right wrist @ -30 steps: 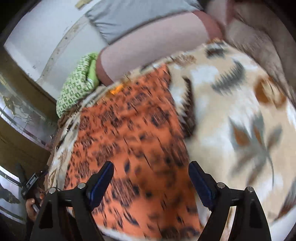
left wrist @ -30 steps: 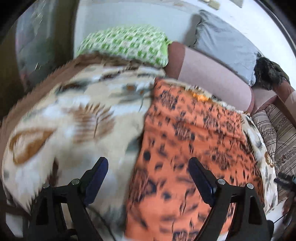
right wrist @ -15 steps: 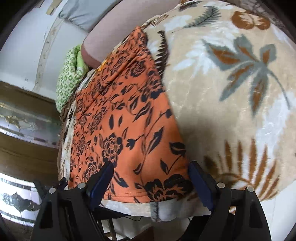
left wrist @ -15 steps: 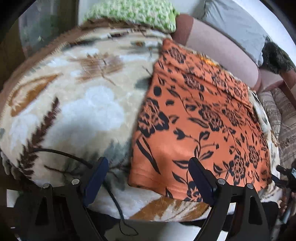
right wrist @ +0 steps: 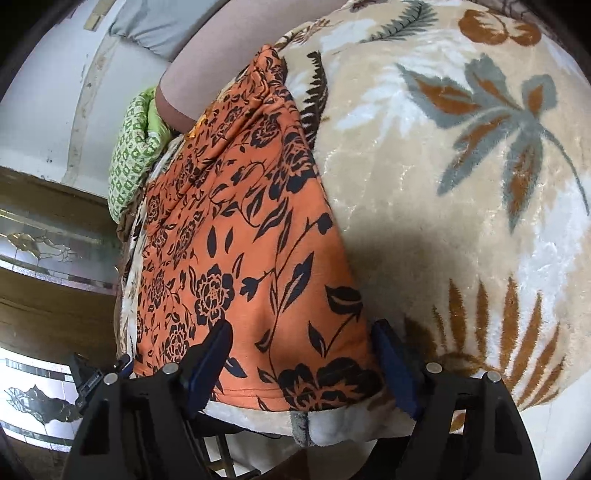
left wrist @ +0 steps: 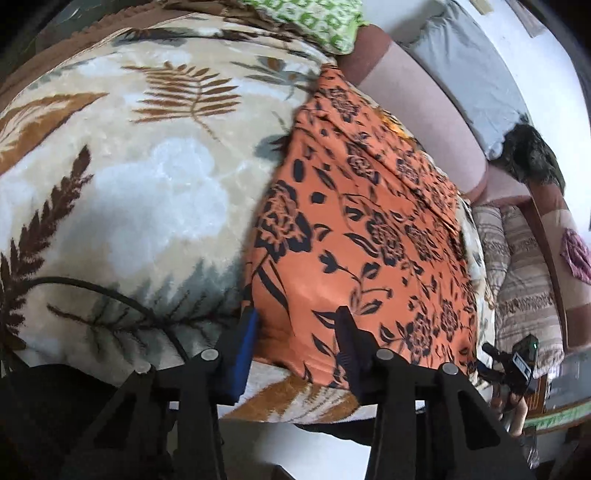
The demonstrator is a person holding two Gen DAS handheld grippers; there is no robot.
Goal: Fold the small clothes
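Orange floral garment lies flat on the leaf-print blanket, running from the near edge at the bottom of the frame up toward the pinkish bolster at upper right. In the right wrist view it takes the left-centre, blanket filling the right.

My left gripper: jaws closing, about half open. They straddle the garment's near left corner, blue pad on the blanket side, dark finger on the orange cloth. Fabric bulges a bit between them, but I can't tell if the pads are pressing yet.

My right gripper: jaws wide, closing slightly. Near right corner of the garment sits between them, hem visible. Left finger is over the cloth, right finger just past its edge over the blanket. Not gripping anything.

Other gripper shows small at the frame edge: lower right in the left view, lower left in the right view.

Green patterned pillow at top of left view, grey pillow beyond the bolster.
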